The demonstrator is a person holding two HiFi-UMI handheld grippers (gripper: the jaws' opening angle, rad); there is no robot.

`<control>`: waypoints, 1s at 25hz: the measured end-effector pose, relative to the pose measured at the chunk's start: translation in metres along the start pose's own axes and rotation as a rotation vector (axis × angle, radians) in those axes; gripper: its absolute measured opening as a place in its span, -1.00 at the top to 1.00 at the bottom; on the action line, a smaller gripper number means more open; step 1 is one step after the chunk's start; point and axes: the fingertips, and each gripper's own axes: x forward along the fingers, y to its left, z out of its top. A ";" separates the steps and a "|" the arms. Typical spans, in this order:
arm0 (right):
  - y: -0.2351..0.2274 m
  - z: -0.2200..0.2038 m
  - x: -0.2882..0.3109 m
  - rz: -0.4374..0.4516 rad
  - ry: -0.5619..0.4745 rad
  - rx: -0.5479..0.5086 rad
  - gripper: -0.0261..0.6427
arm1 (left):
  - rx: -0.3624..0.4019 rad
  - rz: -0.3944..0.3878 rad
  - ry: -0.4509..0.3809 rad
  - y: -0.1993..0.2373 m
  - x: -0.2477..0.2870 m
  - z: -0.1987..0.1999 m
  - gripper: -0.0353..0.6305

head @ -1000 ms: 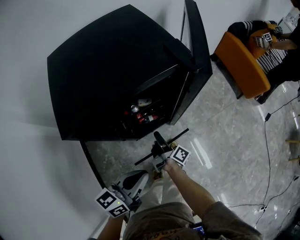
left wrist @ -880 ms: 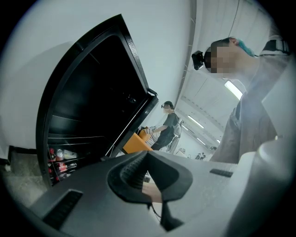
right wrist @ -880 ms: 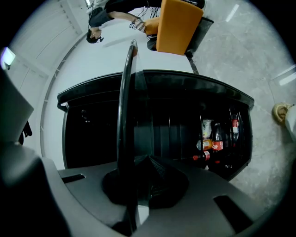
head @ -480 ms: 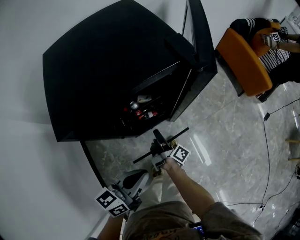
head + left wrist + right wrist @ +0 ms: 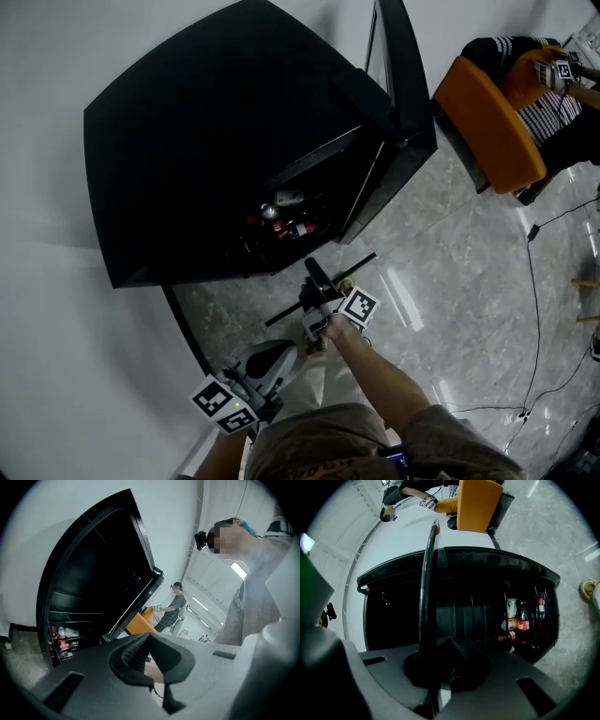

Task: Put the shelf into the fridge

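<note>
**A:** Where is the shelf at this moment?

**B:** Outside the fridge. In the head view the shelf (image 5: 361, 263) shows edge-on as a thin dark bar. It is held over the marbled floor (image 5: 450, 281), just in front of the black fridge (image 5: 206, 141) and near its lower front corner. I can't tell whether it touches the cabinet.

**A:** What has hold of it?

**B:** The right gripper (image 5: 316, 284). In the right gripper view the jaws are clamped on the shelf's near edge. The shelf rises from them as a dark upright strip across the fridge's open front.

**A:** And the left gripper?

**B:** The left gripper (image 5: 272, 357) hangs low beside the person's leg, well apart from the shelf. Its jaws are pressed together with nothing between them.

**A:** Is the fridge open?

**B:** Yes, the door (image 5: 398, 84) is swung wide to the right. Drink bottles (image 5: 281, 220) with red labels sit in the lower part, and the space above them is dark.

**A:** Anything else around?

**B:** An orange chair (image 5: 487, 117) stands beyond the door, and a person in a striped top (image 5: 548, 108) is right beside it. Thin cables (image 5: 532, 309) trail over the floor on the right.
</note>
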 end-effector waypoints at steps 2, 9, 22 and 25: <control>-0.002 0.000 0.002 -0.001 -0.003 0.005 0.84 | -0.004 0.002 0.002 0.001 0.000 -0.001 0.88; -0.012 0.001 0.004 -0.022 -0.004 0.023 0.84 | -0.014 0.001 0.007 0.005 0.002 -0.003 0.88; 0.003 -0.004 0.000 0.018 0.017 -0.032 0.84 | -0.024 0.003 0.020 0.008 0.001 -0.006 0.88; 0.005 -0.003 -0.001 0.026 0.019 -0.045 0.84 | -0.024 -0.004 0.020 0.006 0.003 -0.006 0.88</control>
